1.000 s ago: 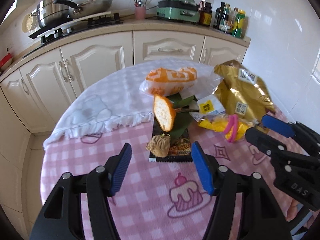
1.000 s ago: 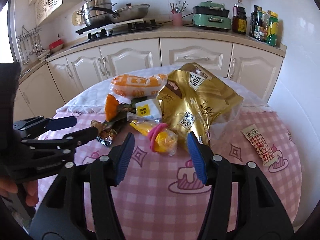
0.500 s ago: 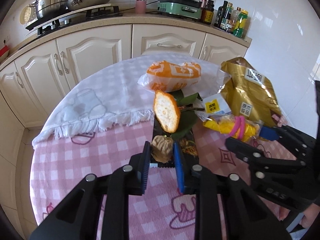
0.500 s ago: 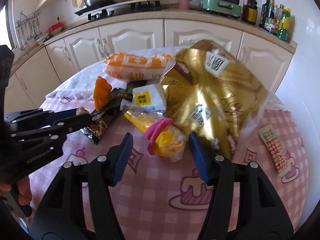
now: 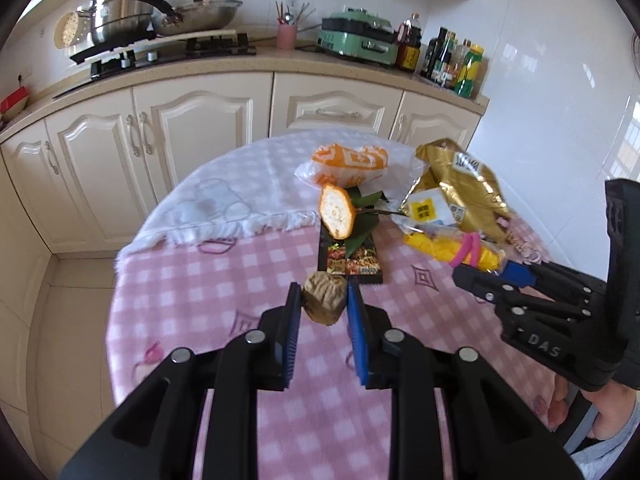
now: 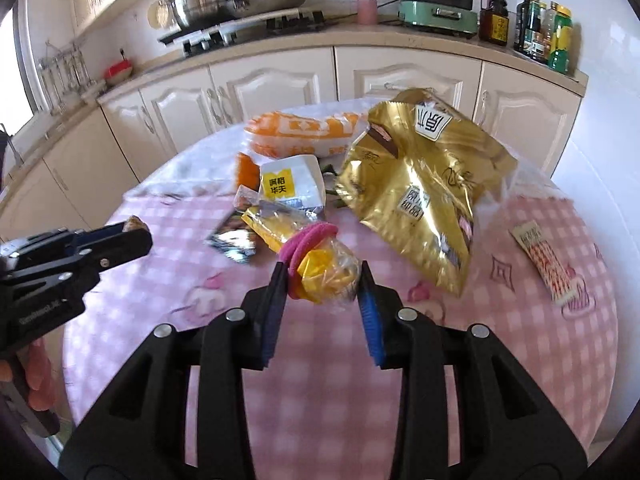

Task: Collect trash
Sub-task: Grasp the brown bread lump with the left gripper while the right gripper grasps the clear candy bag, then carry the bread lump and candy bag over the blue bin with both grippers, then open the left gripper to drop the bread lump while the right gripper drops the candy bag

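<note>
My left gripper [image 5: 323,304] is shut on a crumpled brown paper wad [image 5: 325,297] and holds it above the pink checked tablecloth [image 5: 224,280]. My right gripper [image 6: 322,276] is shut on a yellow plastic bag bound with a pink hair band [image 6: 320,260], lifted slightly off the table. Other trash lies on the table: a dark snack wrapper [image 5: 352,260], an orange peel [image 5: 337,211] on green leaves, a white packet with a yellow label [image 6: 290,186], a gold foil bag [image 6: 420,184], and an orange-white bag [image 6: 304,132].
A small red-patterned sachet [image 6: 546,258] lies at the table's right side. A white fringed cloth [image 5: 224,204] covers the table's far part. Kitchen cabinets [image 5: 192,136] and a counter with pots, bottles and a green cooker stand behind.
My left gripper closed on the brown paper wad and lifted it back off the dark wrapper. My right gripper moved forward and closed on the yellow bag with the pink band.
</note>
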The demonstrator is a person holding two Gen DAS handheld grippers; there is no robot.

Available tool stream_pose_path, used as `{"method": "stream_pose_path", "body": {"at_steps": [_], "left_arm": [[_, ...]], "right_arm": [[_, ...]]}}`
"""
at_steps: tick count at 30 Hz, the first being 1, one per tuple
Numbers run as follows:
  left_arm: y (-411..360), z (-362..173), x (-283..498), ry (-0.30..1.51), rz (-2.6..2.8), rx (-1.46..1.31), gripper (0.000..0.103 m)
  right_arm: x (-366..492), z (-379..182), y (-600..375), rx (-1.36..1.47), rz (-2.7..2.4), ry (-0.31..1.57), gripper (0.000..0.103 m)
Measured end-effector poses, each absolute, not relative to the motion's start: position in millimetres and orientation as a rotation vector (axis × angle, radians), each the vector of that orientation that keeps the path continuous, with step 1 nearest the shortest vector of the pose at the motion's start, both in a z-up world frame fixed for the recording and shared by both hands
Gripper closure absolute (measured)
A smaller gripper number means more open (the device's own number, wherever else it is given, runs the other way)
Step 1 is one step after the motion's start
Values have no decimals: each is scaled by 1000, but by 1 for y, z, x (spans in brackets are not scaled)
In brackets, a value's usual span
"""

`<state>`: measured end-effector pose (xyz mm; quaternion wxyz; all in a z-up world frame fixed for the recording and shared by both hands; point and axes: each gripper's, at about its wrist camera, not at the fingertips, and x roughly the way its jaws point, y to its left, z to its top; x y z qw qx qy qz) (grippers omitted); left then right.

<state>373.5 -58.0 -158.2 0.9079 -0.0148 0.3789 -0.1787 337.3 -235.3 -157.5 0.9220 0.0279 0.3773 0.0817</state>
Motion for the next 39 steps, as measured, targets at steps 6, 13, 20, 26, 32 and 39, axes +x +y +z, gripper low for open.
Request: {"method": "stream_pose_path", "body": {"at_steps": [6, 13, 20, 26, 32, 39], "left_arm": [[-19, -139, 332, 728, -344, -70, 81], [79, -135, 282, 704, -202, -120, 81], [186, -157, 257, 757, -16, -208, 81], [248, -198, 265, 836, 42, -303, 81], [272, -251, 292, 928, 39, -392, 81], [268, -283, 323, 979, 34, -452, 79]], "right_arm": [[303, -126, -180, 34, 266, 714, 68], [287, -121, -66, -21, 457, 707, 68], [294, -153, 42, -24, 604, 774, 68], [304, -199, 110, -106, 635, 820, 68], [324, -242, 131, -183, 604, 876, 68], [338, -268, 132, -228, 567, 891, 68]]}}
